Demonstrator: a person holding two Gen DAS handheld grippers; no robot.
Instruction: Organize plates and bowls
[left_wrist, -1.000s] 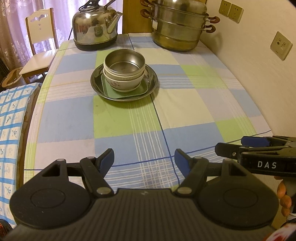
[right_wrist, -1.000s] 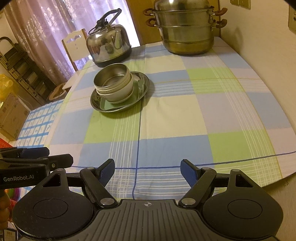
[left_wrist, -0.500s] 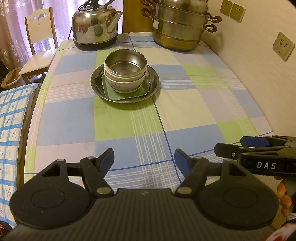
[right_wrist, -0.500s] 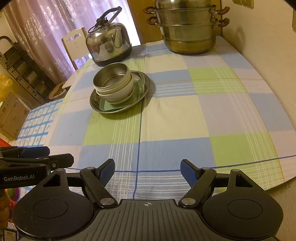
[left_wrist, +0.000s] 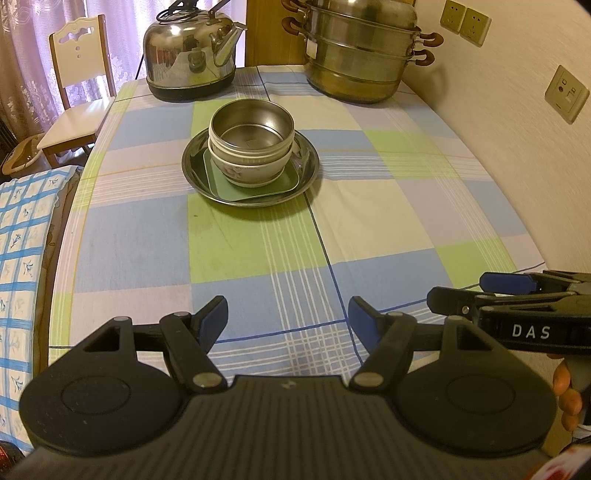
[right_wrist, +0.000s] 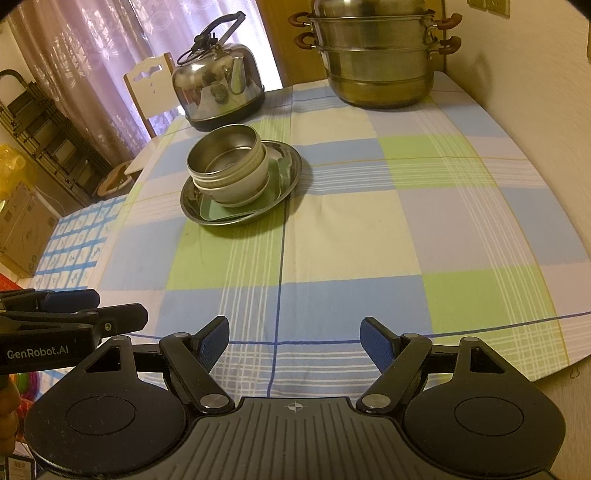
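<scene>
Checked tablecloth (left_wrist: 258, 240), kettle (left_wrist: 188, 62) and steamer pot (left_wrist: 358, 55) at back, curtained window behind

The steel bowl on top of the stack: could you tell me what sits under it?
The steel bowl nests in a white floral bowl, which stands on a green square plate inside a round steel plate. Whether another dish hides between them cannot be seen.

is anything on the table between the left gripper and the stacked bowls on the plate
Nothing visible. Only bare checked tablecloth lies between the open left gripper and the steel bowl nested in the white floral bowl on the round steel plate.
</scene>
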